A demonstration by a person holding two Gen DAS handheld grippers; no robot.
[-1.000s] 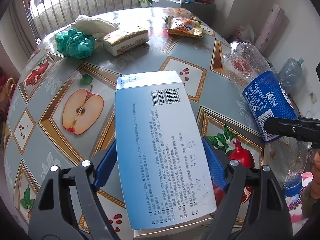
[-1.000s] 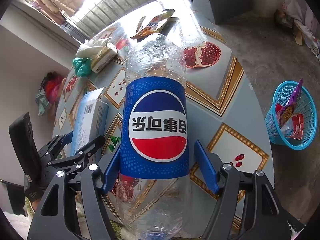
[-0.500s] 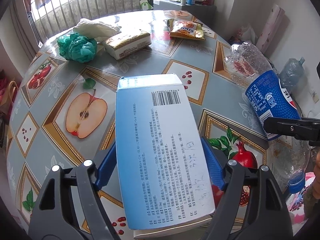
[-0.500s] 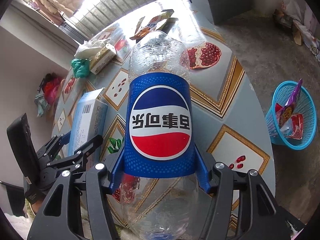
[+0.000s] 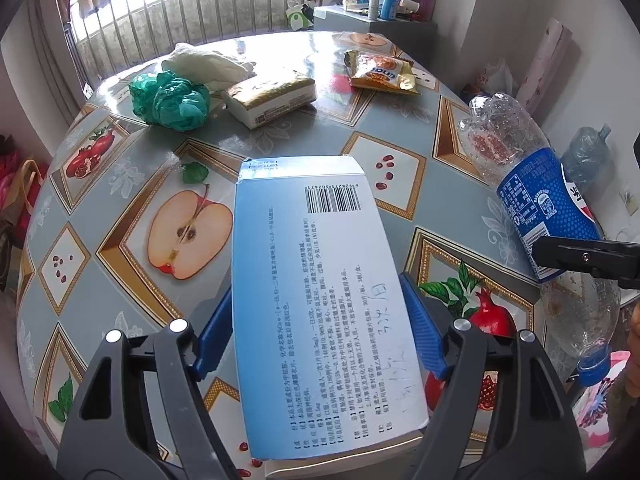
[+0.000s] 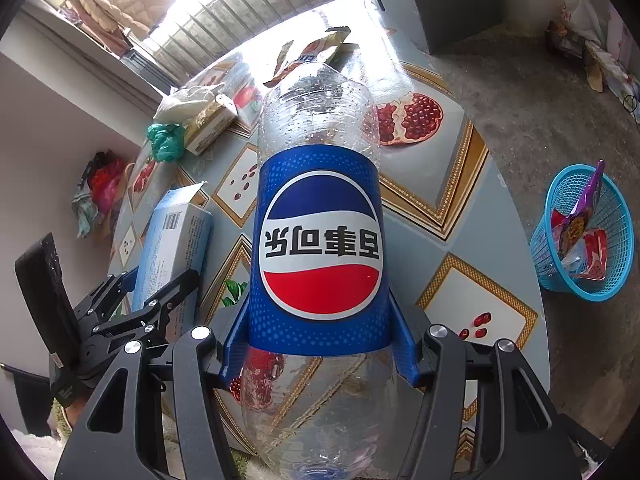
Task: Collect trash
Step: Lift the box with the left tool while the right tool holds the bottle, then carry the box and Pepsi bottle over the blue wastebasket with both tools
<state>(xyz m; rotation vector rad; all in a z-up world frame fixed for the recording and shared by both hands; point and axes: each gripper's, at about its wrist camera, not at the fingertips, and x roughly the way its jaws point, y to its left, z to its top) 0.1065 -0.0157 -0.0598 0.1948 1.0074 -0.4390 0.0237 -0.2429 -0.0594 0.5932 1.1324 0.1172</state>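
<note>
A pale blue and white carton (image 5: 304,240) with a barcode and printed text sits between the blue pads of my left gripper (image 5: 316,284), which is shut on its long sides just above the table. The same carton (image 6: 172,240) and left gripper (image 6: 152,300) show at the left of the right wrist view. A clear plastic cola bottle (image 6: 320,140) with a blue label lies cap-end toward me. My right gripper (image 6: 320,300) is shut on it, pads pressing the label's lower edge. The left wrist view shows that bottle (image 5: 540,200) at the right, under the right gripper's black finger (image 5: 584,258).
On the round fruit-patterned table (image 5: 120,184) lie a green plastic bag (image 5: 172,100), a crumpled white bag (image 5: 204,64), a gold-topped pack (image 5: 272,98) and an orange snack wrapper (image 5: 380,72). A blue mesh basket (image 6: 546,256) holding wrappers stands on the floor to the right.
The right gripper's pads have closed inward from a gap beside the bottle until they press its label. The left gripper keeps its hold on the carton and has barely moved.
</note>
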